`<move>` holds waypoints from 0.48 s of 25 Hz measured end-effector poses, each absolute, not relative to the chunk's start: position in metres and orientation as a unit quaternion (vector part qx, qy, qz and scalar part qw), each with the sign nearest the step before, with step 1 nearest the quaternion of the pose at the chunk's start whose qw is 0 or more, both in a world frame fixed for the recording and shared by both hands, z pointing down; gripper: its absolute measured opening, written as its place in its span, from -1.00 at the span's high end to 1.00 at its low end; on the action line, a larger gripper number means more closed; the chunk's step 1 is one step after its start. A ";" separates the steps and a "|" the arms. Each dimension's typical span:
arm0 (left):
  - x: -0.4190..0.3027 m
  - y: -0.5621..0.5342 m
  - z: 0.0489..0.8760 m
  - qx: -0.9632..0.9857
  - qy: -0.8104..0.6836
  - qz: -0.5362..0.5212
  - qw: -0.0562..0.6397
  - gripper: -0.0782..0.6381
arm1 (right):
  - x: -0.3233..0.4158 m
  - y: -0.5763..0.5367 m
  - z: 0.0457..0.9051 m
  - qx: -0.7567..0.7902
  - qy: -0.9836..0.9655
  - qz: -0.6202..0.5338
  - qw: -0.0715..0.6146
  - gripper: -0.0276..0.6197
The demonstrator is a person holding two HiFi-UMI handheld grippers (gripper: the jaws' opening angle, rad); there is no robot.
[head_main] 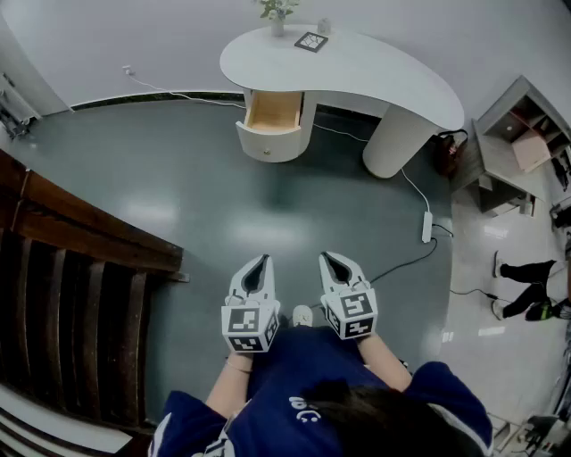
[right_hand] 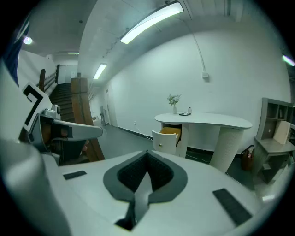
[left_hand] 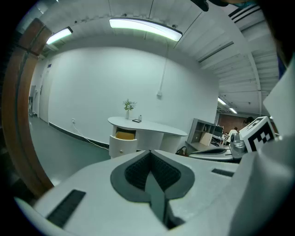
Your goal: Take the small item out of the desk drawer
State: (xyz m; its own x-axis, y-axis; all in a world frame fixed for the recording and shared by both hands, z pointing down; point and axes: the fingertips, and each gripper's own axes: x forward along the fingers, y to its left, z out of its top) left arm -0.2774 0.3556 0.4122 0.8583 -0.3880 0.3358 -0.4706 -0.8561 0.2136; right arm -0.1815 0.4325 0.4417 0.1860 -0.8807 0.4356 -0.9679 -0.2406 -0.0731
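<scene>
A white curved desk (head_main: 357, 67) stands across the room by the far wall. Its drawer (head_main: 272, 116) is pulled open and shows a wooden inside; I cannot make out any small item in it from here. The same desk (left_hand: 147, 126) shows in the left gripper view and again (right_hand: 203, 122) in the right gripper view. My left gripper (head_main: 259, 265) and right gripper (head_main: 332, 261) are held side by side close to my body, far from the desk. Both are shut with nothing between the jaws.
A small plant (head_main: 277, 11) and a framed item (head_main: 311, 41) sit on the desktop. A dark wooden stair rail (head_main: 80, 259) runs along the left. A cable and power strip (head_main: 426, 228) lie on the floor at right, beside a shelf unit (head_main: 522, 134).
</scene>
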 end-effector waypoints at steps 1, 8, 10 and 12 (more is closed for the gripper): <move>-0.279 0.354 0.413 0.953 -0.225 0.142 0.145 0.77 | -0.183 0.433 0.442 0.763 -0.605 0.200 0.111 0.90; -0.281 0.346 0.413 0.954 -0.223 0.143 0.137 0.77 | -0.184 0.429 0.440 0.768 -0.597 0.200 0.113 0.90; -0.282 0.340 0.411 0.956 -0.220 0.144 0.133 0.77 | -0.183 0.424 0.437 0.774 -0.592 0.196 0.112 0.90; -0.282 0.333 0.410 0.957 -0.216 0.143 0.130 0.77 | -0.180 0.418 0.433 0.784 -0.581 0.191 0.103 0.89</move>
